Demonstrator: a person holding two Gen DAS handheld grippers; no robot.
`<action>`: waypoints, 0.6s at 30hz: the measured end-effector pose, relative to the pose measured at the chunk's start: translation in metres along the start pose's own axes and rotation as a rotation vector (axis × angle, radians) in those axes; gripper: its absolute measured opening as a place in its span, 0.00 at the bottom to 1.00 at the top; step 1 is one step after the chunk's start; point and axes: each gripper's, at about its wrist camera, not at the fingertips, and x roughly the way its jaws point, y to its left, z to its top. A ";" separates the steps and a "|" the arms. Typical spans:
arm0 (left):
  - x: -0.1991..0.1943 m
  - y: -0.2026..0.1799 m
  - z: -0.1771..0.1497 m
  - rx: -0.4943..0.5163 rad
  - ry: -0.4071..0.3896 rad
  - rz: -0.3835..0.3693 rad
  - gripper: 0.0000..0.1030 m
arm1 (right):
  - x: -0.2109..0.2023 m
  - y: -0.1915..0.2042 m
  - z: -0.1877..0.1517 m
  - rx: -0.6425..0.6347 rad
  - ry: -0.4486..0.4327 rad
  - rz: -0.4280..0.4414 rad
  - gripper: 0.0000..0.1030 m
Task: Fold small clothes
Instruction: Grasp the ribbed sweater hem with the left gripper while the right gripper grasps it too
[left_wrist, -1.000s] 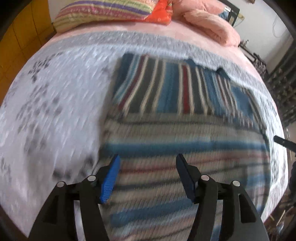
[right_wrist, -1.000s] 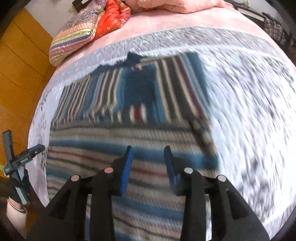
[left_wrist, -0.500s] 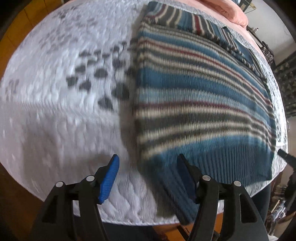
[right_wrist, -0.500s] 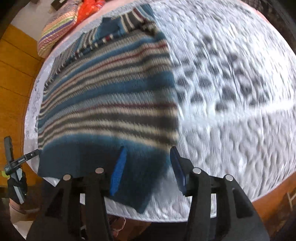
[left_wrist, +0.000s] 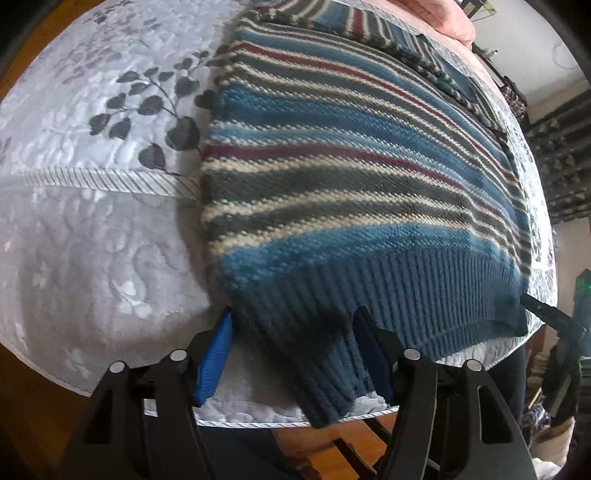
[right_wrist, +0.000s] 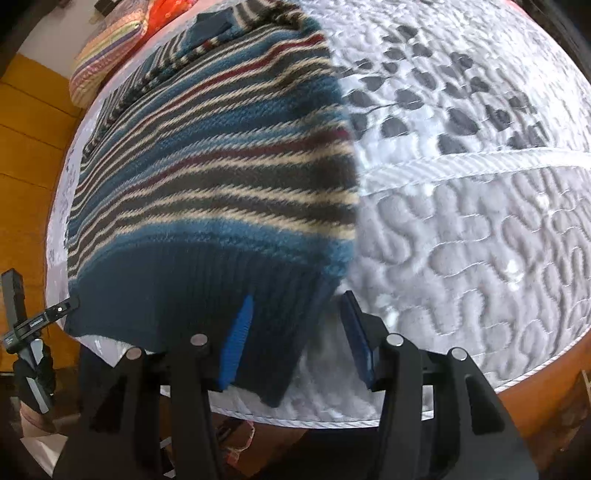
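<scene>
A striped knit sweater in blue, grey, cream and dark red lies flat on the bed, its ribbed dark-blue hem hanging over the near edge. My left gripper is open, its blue pads either side of the hem's left corner. The same sweater fills the left half of the right wrist view. There my right gripper is open around the hem's right corner. Each gripper shows at the edge of the other's view.
The white quilted bedspread with grey leaf print covers the bed, its piped edge running across. A striped pillow and an orange cloth lie at the head. Wooden floor lies beside the bed; a pink blanket is far off.
Both grippers have drawn back from over the sweater's middle to the near edge of the bed, and now straddle the two hem corners. They stay open throughout.
</scene>
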 end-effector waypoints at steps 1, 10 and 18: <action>0.000 0.000 0.000 -0.005 0.001 -0.010 0.63 | 0.002 0.004 -0.002 -0.006 0.006 0.024 0.48; -0.001 0.011 -0.014 -0.103 -0.001 -0.102 0.34 | 0.014 0.022 -0.006 -0.057 0.006 0.015 0.35; -0.005 0.012 -0.017 -0.170 -0.007 -0.185 0.09 | 0.001 0.017 -0.004 -0.037 -0.003 0.132 0.10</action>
